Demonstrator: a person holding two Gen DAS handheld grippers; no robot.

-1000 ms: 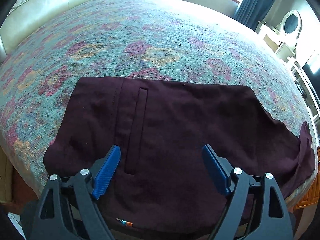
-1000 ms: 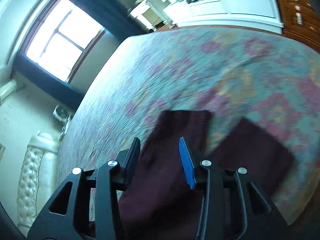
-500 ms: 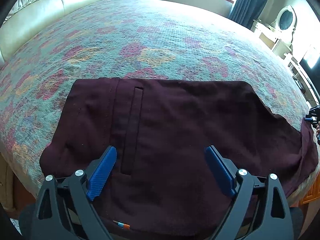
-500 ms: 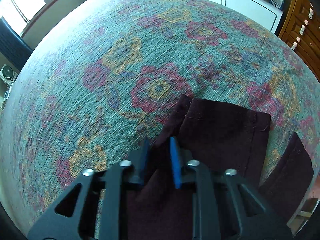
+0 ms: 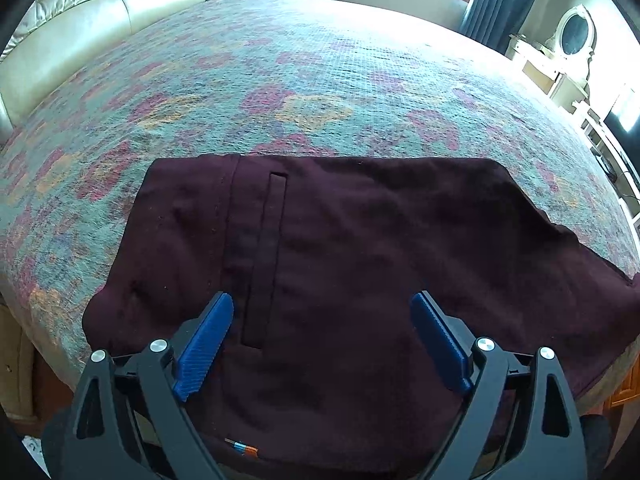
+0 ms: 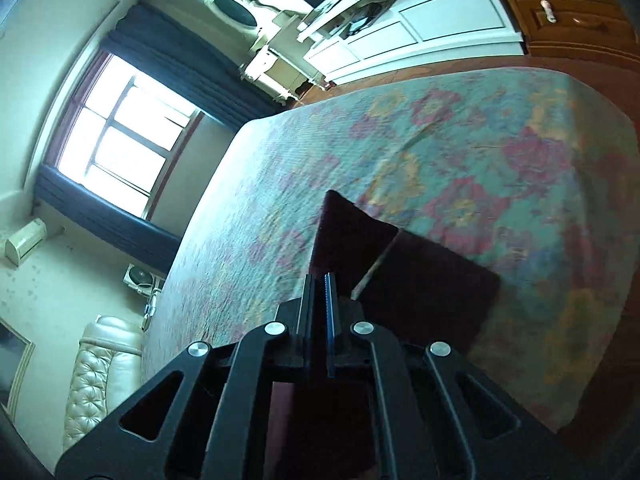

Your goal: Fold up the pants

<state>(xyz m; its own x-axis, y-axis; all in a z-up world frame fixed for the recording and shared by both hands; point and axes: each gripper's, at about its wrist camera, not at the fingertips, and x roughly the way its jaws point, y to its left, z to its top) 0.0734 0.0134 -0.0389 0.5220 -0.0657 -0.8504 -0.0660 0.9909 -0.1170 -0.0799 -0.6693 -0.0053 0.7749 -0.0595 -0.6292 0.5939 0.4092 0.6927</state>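
Your left tool (image 5: 322, 334) hangs spread wide over the waist end of the pants (image 5: 360, 260), touching nothing; the welt pocket (image 5: 266, 256) runs away from you between its fingers, nearer the left one. The pants lie flat along the near edge of the bed (image 5: 320, 80), long axis running left to right, with the waistband by the bed's near left corner and the legs trailing off toward the near right corner.

Your right tool (image 6: 319, 300) is pressed together on the leg end of the pants (image 6: 424, 280); one flap stands lifted off the bedspread, while the other leg's end lies flat beside it, just inside the bed's right edge.

So the fold turns on the right tool, which has the cloth: the carry runs leftward along the long axis to the waist. The far side of the bed gives open room; the near edge is tight, so watch for cloth slipping off.
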